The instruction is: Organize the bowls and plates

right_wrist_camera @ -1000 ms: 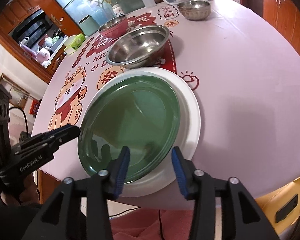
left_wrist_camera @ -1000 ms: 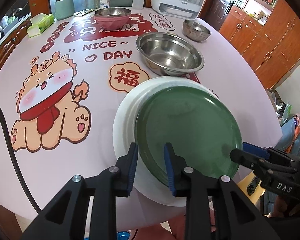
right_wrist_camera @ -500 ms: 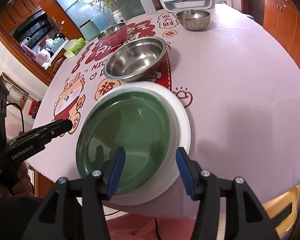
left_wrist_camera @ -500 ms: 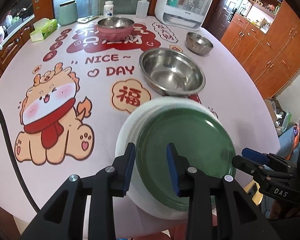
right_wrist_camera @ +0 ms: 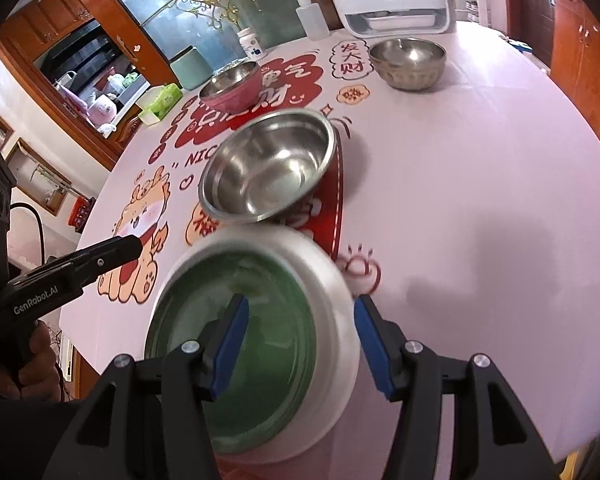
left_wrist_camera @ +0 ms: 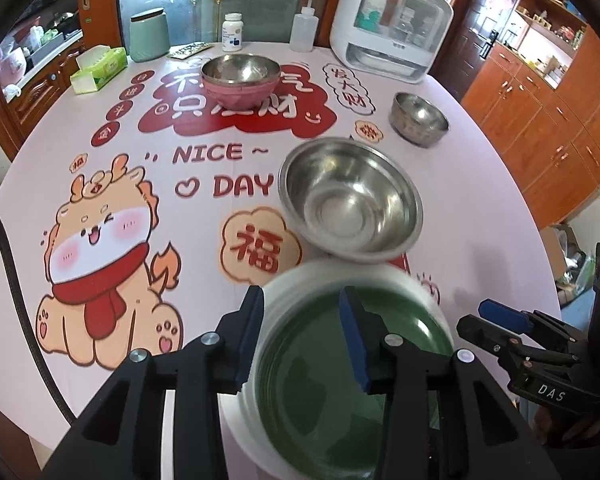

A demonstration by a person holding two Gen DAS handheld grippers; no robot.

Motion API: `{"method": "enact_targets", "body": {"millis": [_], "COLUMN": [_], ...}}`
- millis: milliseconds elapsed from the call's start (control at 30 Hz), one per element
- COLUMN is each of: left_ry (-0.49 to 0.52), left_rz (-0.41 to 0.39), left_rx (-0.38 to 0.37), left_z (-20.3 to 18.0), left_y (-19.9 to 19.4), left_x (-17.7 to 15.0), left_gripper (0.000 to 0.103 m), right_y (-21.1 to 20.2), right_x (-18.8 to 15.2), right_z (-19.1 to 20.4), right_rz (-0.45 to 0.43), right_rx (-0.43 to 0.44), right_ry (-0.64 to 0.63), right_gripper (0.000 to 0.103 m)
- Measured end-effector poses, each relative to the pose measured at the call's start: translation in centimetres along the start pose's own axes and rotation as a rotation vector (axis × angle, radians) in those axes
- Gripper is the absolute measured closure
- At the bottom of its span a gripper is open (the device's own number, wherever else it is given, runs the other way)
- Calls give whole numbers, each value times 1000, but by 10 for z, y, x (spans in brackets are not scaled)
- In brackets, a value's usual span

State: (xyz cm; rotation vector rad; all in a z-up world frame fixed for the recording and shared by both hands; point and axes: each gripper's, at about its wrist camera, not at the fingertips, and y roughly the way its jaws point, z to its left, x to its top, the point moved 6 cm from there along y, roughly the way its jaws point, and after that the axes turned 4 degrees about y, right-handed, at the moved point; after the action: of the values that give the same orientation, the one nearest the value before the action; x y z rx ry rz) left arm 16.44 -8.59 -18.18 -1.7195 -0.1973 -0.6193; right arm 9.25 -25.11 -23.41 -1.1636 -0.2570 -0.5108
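Note:
A green plate [left_wrist_camera: 312, 368] lies on a larger white plate [left_wrist_camera: 288, 288] at the table's near edge, blurred in both views. My left gripper [left_wrist_camera: 304, 334] straddles the stack's left rim; its jaws are opening and the pads stand clear of the plates. My right gripper [right_wrist_camera: 300, 342] straddles the right rim of the white plate [right_wrist_camera: 336, 304] and the green plate [right_wrist_camera: 260, 280], open, not pressing. Just behind the stack sits a large steel bowl [left_wrist_camera: 350, 204]. Further back are a pink bowl [left_wrist_camera: 240, 80] and a small steel bowl [left_wrist_camera: 418, 118].
At the table's far edge stand a tissue box [left_wrist_camera: 100, 70], a green canister [left_wrist_camera: 149, 34], a pill bottle [left_wrist_camera: 233, 32], a squeeze bottle [left_wrist_camera: 304, 28] and a white appliance [left_wrist_camera: 388, 20]. A black cable [left_wrist_camera: 12, 264] runs along the left. A hand [right_wrist_camera: 32, 364] holds the left gripper's handle.
Both grippers have drawn back toward the near edge and risen a little, and their jaws have widened. The stacked plates stay on the table, lower in both views.

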Motion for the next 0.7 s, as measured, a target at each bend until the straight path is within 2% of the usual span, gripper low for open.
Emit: {"method": "enact_targets", "body": {"millis": [67,333,467,700], "left_ry": [-14,-68,-104,-186], "left_rz": [-4,21,25,47], "left_rx": [8,61,111,147], "left_z": [-2,-6,-2,6], "left_y": [2,25,37,66], "left_x": [9,34,42,47], "left_gripper": [60,58,49,49], "right_y": [3,17,23,46], "right_x": [9,33,46,71], "right_z": [-2,-13,-18,-25], "right_rz": [1,32,27,46], "right_rx": [18,71,101,175], "right_ry": [-13,-11,-1,29], "right_gripper": [48,48,48,48]}}
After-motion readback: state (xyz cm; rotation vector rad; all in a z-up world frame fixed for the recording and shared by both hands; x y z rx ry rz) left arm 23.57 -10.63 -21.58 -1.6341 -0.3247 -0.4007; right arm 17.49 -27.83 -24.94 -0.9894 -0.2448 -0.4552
